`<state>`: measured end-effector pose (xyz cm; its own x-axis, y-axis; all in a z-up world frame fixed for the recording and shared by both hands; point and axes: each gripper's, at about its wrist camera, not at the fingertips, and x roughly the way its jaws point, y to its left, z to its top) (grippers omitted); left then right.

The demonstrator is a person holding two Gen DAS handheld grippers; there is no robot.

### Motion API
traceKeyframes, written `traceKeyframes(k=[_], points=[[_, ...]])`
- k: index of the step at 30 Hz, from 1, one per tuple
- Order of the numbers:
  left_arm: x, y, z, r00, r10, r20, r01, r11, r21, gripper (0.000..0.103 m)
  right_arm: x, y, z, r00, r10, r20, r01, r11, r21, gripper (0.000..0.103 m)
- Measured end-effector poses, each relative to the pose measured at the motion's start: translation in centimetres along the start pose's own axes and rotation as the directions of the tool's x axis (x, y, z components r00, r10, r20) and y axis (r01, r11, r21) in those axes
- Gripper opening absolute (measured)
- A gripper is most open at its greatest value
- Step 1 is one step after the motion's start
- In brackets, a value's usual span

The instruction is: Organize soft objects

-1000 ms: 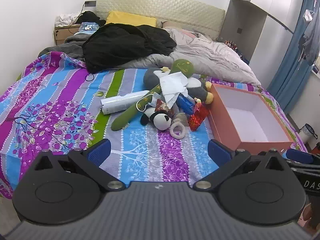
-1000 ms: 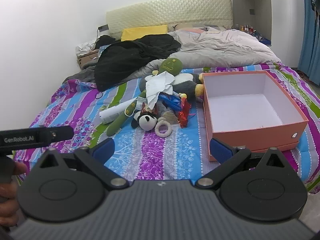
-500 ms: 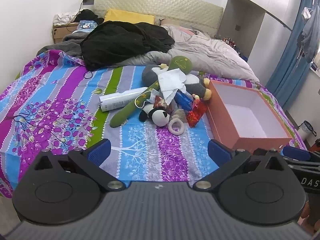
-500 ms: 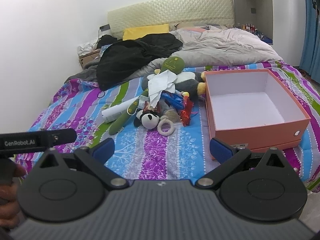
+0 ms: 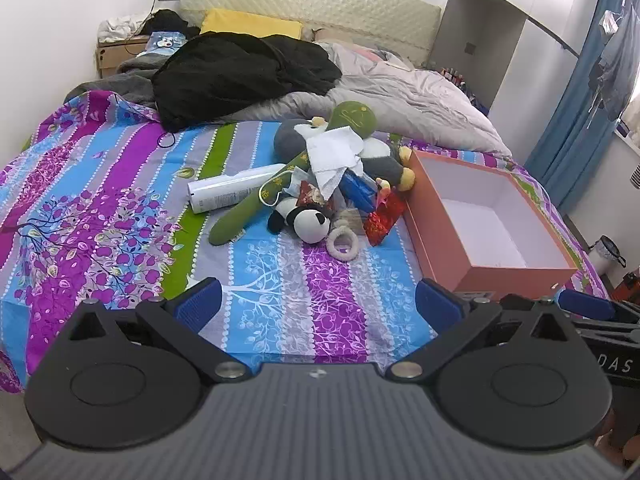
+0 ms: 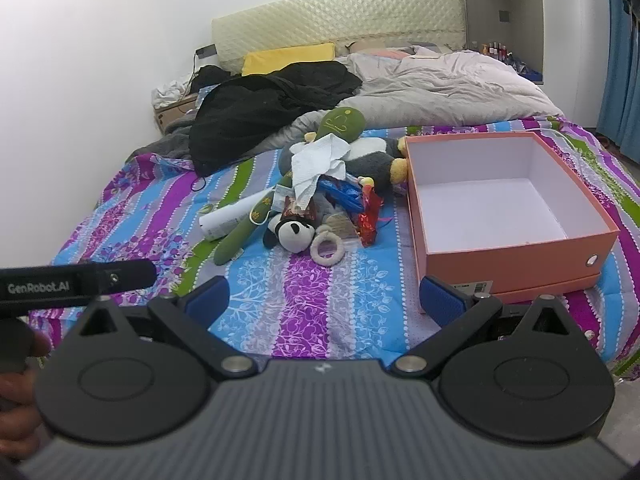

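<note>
A: What sort of place?
B: Home bedroom. A bed is filling the room, padded headboard, rumpled duvet, blue curtains hanging.

White tissue covers the middle of the green plush toy and part of the grey penguin toy. The pile hides the blue packet in part. The person's hand is cut by the frame edge. Bottles on the far shelf are too small to identify.
</note>
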<state>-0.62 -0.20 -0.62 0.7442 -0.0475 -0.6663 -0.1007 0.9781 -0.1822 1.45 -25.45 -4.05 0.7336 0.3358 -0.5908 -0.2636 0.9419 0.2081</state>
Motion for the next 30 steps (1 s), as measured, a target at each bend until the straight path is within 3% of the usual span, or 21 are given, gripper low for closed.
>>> traceKeyframes(k=[21,30], points=[[0.5,0.0,-0.9,1.000,0.030,-0.006,-0.029,0.998,0.049,0.103,0.3,0.4,-0.9,1.000,0.019,-0.012,-0.018,0.999,0.034,0.103],[1.3,0.9,-0.8,1.000,0.011,-0.022,-0.011,1.000,0.006,0.103,1.3,0.2,-1.1,0.999,0.024,-0.045,-0.022,0.999,0.039,0.103]])
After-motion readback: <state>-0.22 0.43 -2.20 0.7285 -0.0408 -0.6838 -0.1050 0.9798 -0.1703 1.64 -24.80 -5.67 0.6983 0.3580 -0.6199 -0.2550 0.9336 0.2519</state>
